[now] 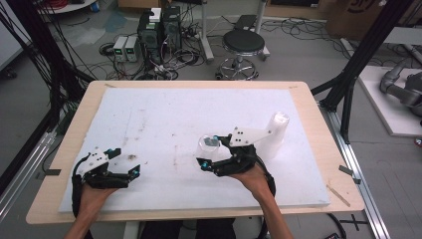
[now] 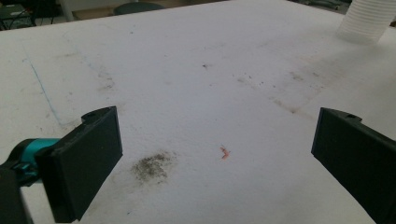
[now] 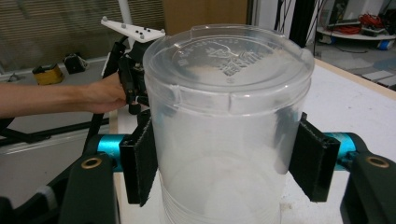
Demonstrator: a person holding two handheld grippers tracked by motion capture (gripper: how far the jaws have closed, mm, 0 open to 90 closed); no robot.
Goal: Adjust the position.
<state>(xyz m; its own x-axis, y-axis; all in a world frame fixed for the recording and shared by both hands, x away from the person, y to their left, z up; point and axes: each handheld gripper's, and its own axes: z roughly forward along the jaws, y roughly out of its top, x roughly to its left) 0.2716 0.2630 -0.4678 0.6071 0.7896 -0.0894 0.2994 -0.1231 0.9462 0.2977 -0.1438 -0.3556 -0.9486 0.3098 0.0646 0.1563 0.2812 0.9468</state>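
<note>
A clear plastic cup point(image 3: 224, 116) stands upside down, its embossed base on top, between the two black pads of my right gripper point(image 3: 224, 158), which is shut on its sides. In the high view that cup point(image 1: 207, 144) is at the middle of the white board, with my right gripper point(image 1: 208, 151) around it. A stack of clear cups point(image 1: 276, 132) stands just right of that hand. My left gripper point(image 1: 127, 162) rests open near the board's front left. Its jaws point(image 2: 215, 158) are spread wide over a dark smudge point(image 2: 152, 165) with nothing between them. The stack point(image 2: 366, 21) is at the far right.
The white board point(image 1: 164, 109) lies on a wooden table point(image 1: 74, 119). Behind the table are a black stool point(image 1: 243, 42), computer boxes point(image 1: 159, 30) and floor cables. Black frame posts point(image 1: 348, 84) rise at the right, and a grey robot arm point(image 1: 403, 87) lies beyond them.
</note>
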